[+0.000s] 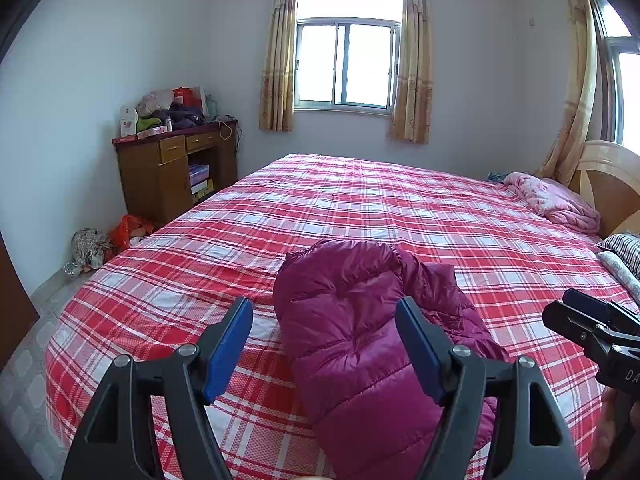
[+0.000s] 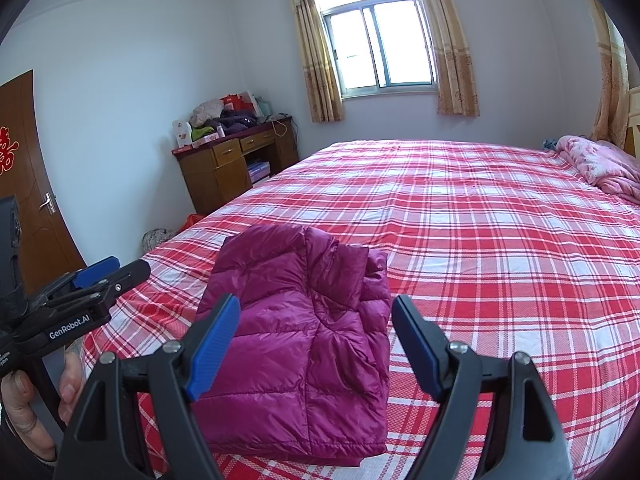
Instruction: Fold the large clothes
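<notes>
Here we see a magenta puffer jacket (image 2: 304, 332) lying folded into a compact bundle on the near part of a bed (image 2: 500, 248), which is covered with a red and white checked sheet. In the right wrist view the jacket sits a little left of the middle, with one folded layer resting on top of another.

We hold the left gripper (image 1: 324, 346) above the near edge of the bed. Its blue-padded fingers (image 1: 228, 354) are spread wide, and nothing is pinched between them. The jacket appears in the gap between them, but the pads are apart from the fabric. The same gripper shows from the side at the left edge of the right wrist view, with a hand (image 2: 28, 412) around its handle.

The right gripper (image 2: 316, 344) is also held above the jacket with its fingers (image 2: 214, 346) spread wide and not gripping anything. Whether the tips touch the cloth, we cannot tell.

At the far right of the bed lies a crumpled pink blanket (image 1: 556, 200) near the headboard (image 1: 608, 176). A wooden desk (image 1: 176, 172) stands against the wall on the left, and its tabletop is piled with clothes and boxes. Behind the bed is a window (image 1: 346, 64) with yellow curtains. A brown door (image 2: 28, 184) is at the left.
</notes>
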{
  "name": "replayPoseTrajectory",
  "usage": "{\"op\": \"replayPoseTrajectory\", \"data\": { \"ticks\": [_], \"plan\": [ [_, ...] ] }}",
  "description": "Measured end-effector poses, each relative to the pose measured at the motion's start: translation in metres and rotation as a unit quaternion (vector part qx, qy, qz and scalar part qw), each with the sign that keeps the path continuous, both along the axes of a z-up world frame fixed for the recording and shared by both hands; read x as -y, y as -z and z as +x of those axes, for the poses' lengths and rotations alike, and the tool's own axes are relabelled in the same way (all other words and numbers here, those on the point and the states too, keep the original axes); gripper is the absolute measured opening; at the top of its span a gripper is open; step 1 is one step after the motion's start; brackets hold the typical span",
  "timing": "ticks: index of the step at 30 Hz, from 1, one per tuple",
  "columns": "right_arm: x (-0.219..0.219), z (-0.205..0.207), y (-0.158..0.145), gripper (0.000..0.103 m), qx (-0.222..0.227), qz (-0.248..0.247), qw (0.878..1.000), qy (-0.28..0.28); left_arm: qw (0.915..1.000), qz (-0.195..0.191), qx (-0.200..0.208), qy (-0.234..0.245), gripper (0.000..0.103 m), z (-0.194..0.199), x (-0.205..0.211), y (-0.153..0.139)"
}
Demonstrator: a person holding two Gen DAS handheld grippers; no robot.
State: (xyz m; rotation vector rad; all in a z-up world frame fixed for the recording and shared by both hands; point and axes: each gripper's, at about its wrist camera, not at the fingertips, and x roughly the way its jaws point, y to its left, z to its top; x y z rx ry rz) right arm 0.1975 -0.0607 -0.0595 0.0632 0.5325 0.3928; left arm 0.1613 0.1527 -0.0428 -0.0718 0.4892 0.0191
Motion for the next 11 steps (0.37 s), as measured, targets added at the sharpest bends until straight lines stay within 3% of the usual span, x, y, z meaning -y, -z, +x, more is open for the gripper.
{"op": "replayPoseTrajectory", "data": {
  "ticks": [4, 11],
  "plan": [
    [-0.0009, 0.0007, 0.0026, 0.081, -0.004, -0.001, 1.000, -0.001, 0.9999, 0.008, 0.004, -0.008, 0.090, -0.0010, 0.0010, 0.0005],
    [-0.0009, 0.0010, 0.0061, 0.081, -0.007, -0.004, 1.000, 0.000, 0.9999, 0.011, 0.009, -0.008, 0.091, -0.0007, 0.0003, 0.0033]
  ]
}}
